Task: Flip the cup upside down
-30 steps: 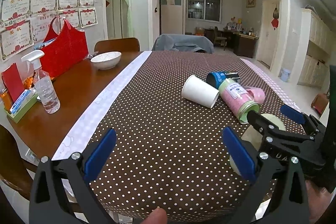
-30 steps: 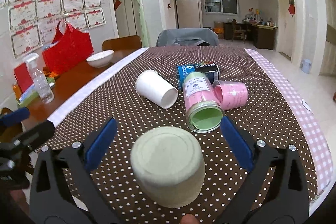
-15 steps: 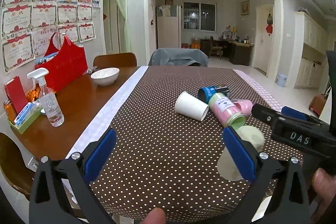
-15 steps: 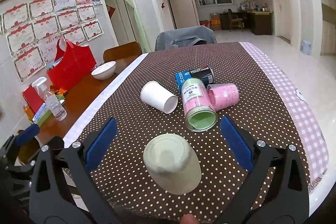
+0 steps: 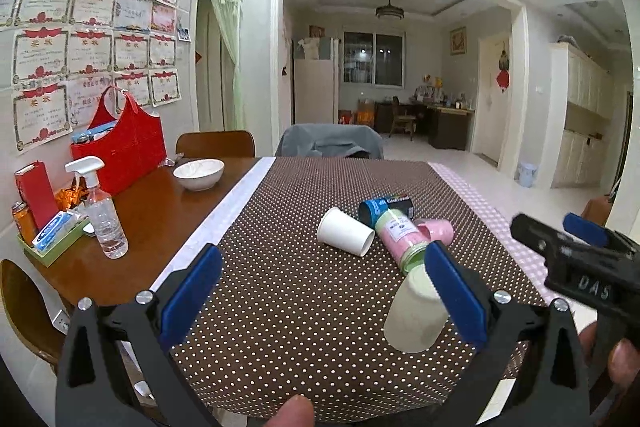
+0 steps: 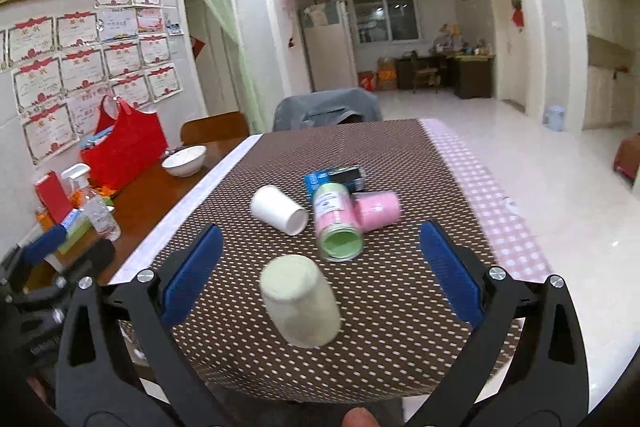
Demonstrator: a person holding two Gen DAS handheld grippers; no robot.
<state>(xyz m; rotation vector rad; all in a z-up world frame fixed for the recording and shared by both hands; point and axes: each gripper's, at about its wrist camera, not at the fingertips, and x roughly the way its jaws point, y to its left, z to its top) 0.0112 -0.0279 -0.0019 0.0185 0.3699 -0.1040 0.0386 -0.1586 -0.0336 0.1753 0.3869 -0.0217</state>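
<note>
A pale green cup (image 6: 299, 301) stands upside down on the dotted brown tablecloth (image 6: 400, 291) near the front edge. It also shows in the left wrist view (image 5: 416, 311), partly behind my left finger. My right gripper (image 6: 320, 267) is open and empty, held back and above the cup. My left gripper (image 5: 320, 287) is open and empty, to the cup's left. The right gripper shows from the side in the left wrist view (image 5: 576, 239).
A white paper cup (image 6: 279, 209), a pink-and-green jar (image 6: 336, 223), a pink cup (image 6: 378, 209) and a blue can (image 6: 334, 177) lie on their sides mid-table. A spray bottle (image 5: 102, 213), white bowl (image 5: 198, 173) and red bag (image 5: 120, 147) stand on the bare wood at left.
Both grippers have pulled back and up from the table. The upside-down cup now looks smaller and farther from the right gripper's fingers.
</note>
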